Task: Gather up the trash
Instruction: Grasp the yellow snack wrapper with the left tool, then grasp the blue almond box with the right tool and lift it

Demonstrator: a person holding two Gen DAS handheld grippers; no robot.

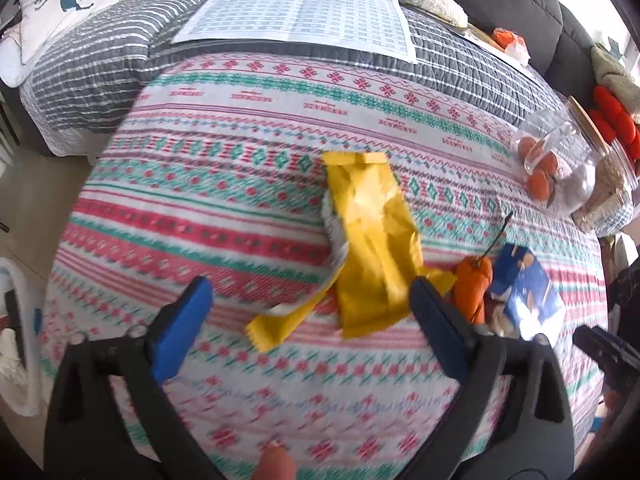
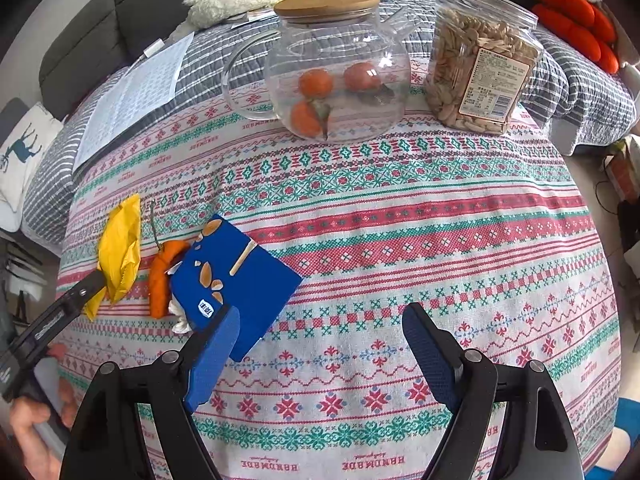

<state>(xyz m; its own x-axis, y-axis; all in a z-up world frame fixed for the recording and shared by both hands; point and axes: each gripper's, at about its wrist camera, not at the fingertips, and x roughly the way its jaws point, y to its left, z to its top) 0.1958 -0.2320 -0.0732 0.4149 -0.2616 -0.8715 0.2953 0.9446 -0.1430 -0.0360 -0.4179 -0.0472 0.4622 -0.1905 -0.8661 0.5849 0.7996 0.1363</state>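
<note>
The bench wears a white woven cloth [image 2: 400, 232] banded in red, pink and teal geometric and snowflake motifs, and beyond it lies a grey quilt [image 2: 216, 60] with thin white stripes. On the cloth sit a crumpled bright yellow foil wrapper [image 1: 372, 240], an orange carrot-shaped knitted piece [image 2: 162, 276] with a dark stem, and a deep blue flat packet [image 2: 240, 276] printed with tan nut shapes. Both grippers' fingers [image 2: 212, 356] carry blue pads on black frames.
</note>
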